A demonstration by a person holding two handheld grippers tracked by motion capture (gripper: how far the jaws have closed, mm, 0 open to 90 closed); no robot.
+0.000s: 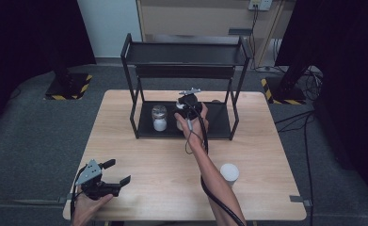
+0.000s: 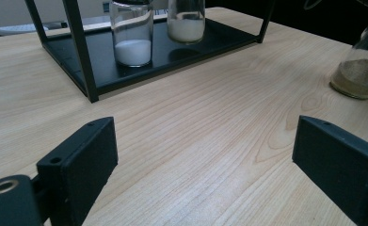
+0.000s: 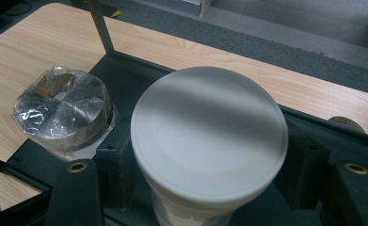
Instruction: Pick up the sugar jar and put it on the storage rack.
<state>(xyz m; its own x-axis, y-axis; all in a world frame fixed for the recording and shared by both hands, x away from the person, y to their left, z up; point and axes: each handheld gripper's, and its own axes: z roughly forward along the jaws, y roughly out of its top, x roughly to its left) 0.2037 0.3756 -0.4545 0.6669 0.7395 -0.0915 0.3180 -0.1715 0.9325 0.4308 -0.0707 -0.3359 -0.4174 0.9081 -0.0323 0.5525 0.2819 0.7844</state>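
Observation:
My right gripper point(image 1: 189, 109) reaches into the lower shelf of a black rack point(image 1: 219, 123) and is shut on a glass jar with a white lid point(image 3: 209, 136); the black jaws press its sides just below the lid. In the left gripper view this jar point(image 2: 186, 19) holds white powder and stands at the shelf, whether touching it I cannot tell. Beside it stands a second jar of white powder point(image 1: 159, 117) point(image 3: 61, 110) point(image 2: 132, 33), its top wrapped in clear plastic. My left gripper point(image 1: 119, 171) point(image 2: 205, 160) rests open near the table's front left corner, nothing between its jaws.
A third jar with a white lid point(image 1: 229, 173) holds brown powder point(image 2: 360, 70) and stands on the wooden table point(image 1: 144, 155) to the front right. The rack's upper shelf point(image 1: 186, 52) overhangs the lower one, with posts at each corner. Dark floor surrounds the table.

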